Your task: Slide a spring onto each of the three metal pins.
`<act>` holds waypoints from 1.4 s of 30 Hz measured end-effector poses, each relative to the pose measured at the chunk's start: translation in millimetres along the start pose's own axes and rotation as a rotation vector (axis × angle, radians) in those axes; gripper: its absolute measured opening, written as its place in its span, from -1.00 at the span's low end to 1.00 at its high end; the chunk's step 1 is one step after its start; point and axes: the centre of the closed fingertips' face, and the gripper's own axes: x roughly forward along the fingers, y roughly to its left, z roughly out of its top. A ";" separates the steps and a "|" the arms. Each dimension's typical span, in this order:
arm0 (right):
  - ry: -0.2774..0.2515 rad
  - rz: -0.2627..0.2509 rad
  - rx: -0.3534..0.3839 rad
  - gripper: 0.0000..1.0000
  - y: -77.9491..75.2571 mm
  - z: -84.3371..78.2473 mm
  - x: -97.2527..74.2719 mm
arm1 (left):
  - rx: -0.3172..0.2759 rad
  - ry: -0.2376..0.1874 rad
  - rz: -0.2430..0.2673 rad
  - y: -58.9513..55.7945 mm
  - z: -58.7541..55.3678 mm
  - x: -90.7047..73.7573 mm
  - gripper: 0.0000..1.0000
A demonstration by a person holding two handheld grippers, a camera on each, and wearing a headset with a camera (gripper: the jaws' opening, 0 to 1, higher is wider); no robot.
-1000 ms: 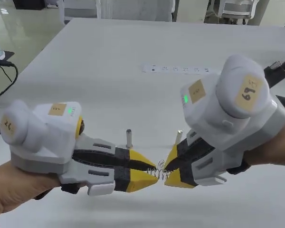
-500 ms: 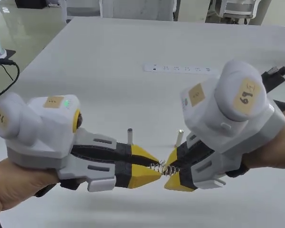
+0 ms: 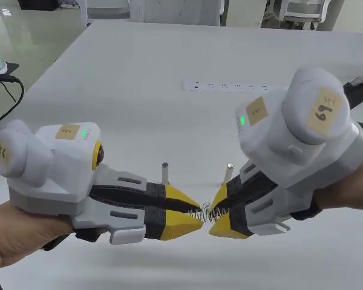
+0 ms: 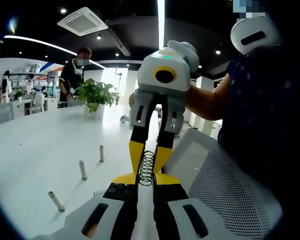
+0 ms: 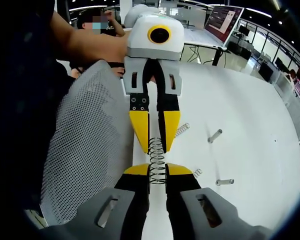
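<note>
Tip to tip above the surface (image 3: 169, 72), the left tool (image 3: 195, 217) & right tool (image 3: 214, 217) are each almost closed - each pinches one end of the same spring (image 3: 204, 212), stretched btw. them. Three pins (image 4: 82, 170) stand upright nearby, w/ 2 loose springs (image 5: 181, 130) lying beside them.

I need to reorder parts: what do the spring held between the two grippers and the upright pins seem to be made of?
The spring looks like thin bare steel wire: silvery grey coils with small glints, no coating visible. The pins look like metal rods, dull silver-grey with a brighter top end; the alloy cannot be told.
</note>
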 end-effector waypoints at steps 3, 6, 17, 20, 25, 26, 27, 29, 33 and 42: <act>-0.001 0.001 0.017 -0.83 -0.4 1.9 -1.2 | 0.006 -0.001 0.001 0.3 0.4 0.1 -0.94; -0.002 0.000 0.023 -0.83 -0.2 3.8 -2.2 | 0.014 0.003 0.001 0.5 0.3 0.1 -0.94; -0.012 0.024 0.074 -0.84 5.2 14.5 -8.2 | 0.048 0.033 -0.006 -2.1 -5.0 3.6 -0.96; -0.006 0.022 0.075 -0.84 5.8 15.6 -8.9 | 0.054 0.033 -0.007 -2.6 -4.7 3.5 -0.96; 0.002 0.018 0.075 -0.84 6.7 18.6 -10.1 | 0.065 0.040 -0.007 -3.2 -5.0 5.3 -0.95; 0.002 0.018 0.074 -0.84 6.8 19.1 -10.4 | 0.066 0.041 -0.007 -3.2 -5.1 5.6 -0.95; 0.003 0.018 0.072 -0.84 7.0 19.4 -10.4 | 0.067 0.042 -0.008 -3.3 -5.2 5.8 -0.95; 0.006 0.016 0.069 -0.84 7.1 19.5 -10.7 | 0.070 0.044 -0.008 -3.7 -5.4 7.1 -0.95; 0.010 0.016 0.066 -0.84 6.8 19.9 -10.9 | 0.069 0.046 -0.011 -4.3 -5.3 8.4 -0.95; 0.016 0.011 0.060 -0.84 4.8 22.7 -10.2 | 0.078 0.059 -0.013 -3.5 -6.6 11.6 -0.95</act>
